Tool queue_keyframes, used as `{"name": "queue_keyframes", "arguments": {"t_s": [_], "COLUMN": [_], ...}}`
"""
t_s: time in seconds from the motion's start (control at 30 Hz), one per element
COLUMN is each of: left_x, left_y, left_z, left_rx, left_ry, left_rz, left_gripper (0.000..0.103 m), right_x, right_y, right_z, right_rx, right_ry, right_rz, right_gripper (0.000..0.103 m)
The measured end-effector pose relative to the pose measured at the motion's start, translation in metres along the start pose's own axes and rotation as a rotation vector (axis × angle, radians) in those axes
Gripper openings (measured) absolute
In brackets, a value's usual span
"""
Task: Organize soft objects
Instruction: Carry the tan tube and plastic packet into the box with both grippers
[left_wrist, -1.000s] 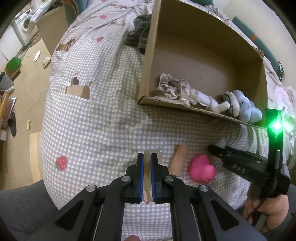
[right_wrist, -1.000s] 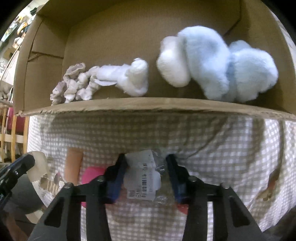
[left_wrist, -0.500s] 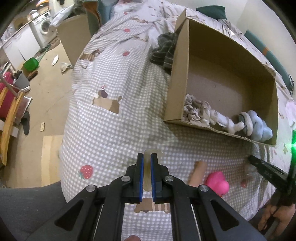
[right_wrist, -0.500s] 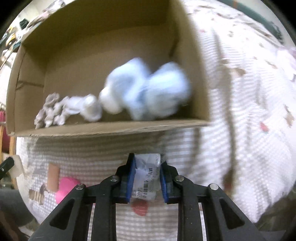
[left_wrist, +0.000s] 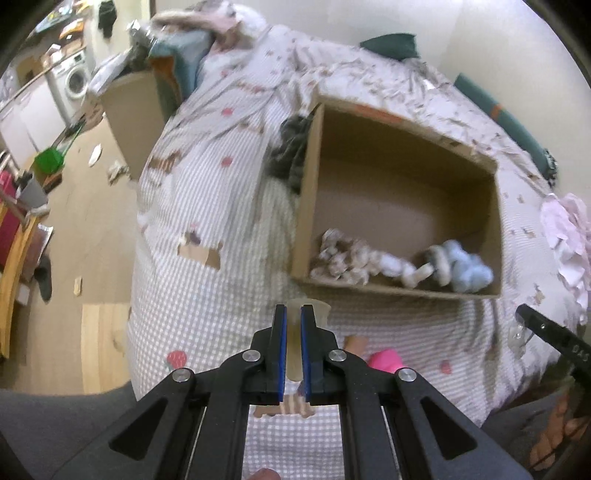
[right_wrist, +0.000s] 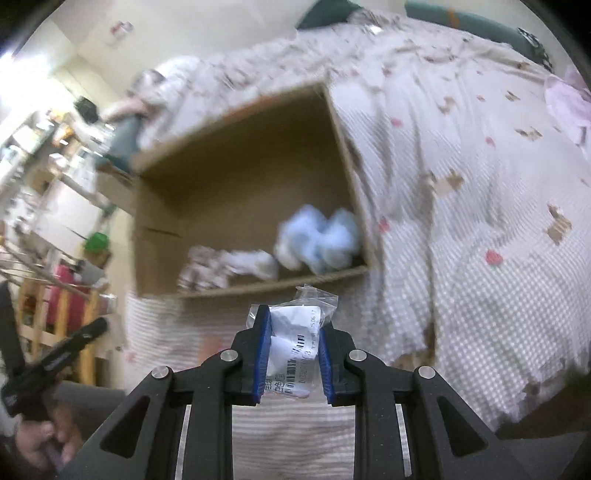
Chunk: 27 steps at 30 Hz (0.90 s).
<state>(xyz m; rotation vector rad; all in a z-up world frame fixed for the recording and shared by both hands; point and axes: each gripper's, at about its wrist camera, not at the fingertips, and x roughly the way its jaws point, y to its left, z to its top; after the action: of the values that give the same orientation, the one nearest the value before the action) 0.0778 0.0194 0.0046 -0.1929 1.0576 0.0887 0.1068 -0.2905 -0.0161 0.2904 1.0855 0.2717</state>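
— Soft toys lay along the near wall of the cardboard box (left_wrist: 402, 184), which sat on a checked bedspread (left_wrist: 207, 295) right of centre in the left wrist view. What were they?

— A grey-and-white knotted rope toy (left_wrist: 343, 254) lay at the box's lower left, and a pale blue plush (left_wrist: 461, 266) lay at its lower right, the two just beside each other. In the right wrist view the same pair appeared blurred at mid-frame, the plush (right_wrist: 321, 240) to the right of the rope toy (right_wrist: 221, 266).

— And the grippers?

— The left gripper (left_wrist: 291, 332), bottom centre of its frame, was clamped on a translucent beige soft piece (left_wrist: 291, 347) that stood upright between the blue pads and rose above their tips. The right gripper (right_wrist: 291, 350) was closed around a clear plastic packet (right_wrist: 295, 332) with a white barcode label, held below the box's front edge in that frame.

— Anything left on the bed?

— A pink toy (left_wrist: 384, 360) and a tan cylinder (left_wrist: 354, 343) lay on the bedspread just right of the left gripper's fingers, near each other and below the box. A dark grey cloth (left_wrist: 290, 151) sat bunched against the outside of the box's left wall, above centre. The right gripper's black finger also showed at the right edge of the left wrist view.
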Motion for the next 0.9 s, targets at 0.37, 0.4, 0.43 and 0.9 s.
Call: {"name": "queue_keyframes", "arguments": {"t_s": [0.37,0.4,0.43,0.9], "left_x": [-0.016,-0.014,-0.012,0.055], "left_y": [-0.032,-0.034,-0.035,-0.049], "left_z": [0.051,0.056,0.06,0.09], "left_rx": [0.096,0.099,0.102,0.126], "left_ry": [-0.082,-0.086,-0.088,-0.109], "left_rz": [-0.017,-0.019,-0.02,-0.001], "left_gripper": [0.006,0.006,0.006,0.006], "right_x": [-0.027,-0.024,-0.022,0.052], "right_y": [0.042,0.044,0.045,0.033], "right_z": [0.04,0.045,0.048,0.072], "right_rx": [-0.086,-0.095,-0.104,-0.106], "right_ry": [-0.134,-0.136,-0.139,-0.094], "right_rz": [0.121,0.119,0.117,0.085], "right_gripper": [0.025,0.025,0.025,0.025]}}
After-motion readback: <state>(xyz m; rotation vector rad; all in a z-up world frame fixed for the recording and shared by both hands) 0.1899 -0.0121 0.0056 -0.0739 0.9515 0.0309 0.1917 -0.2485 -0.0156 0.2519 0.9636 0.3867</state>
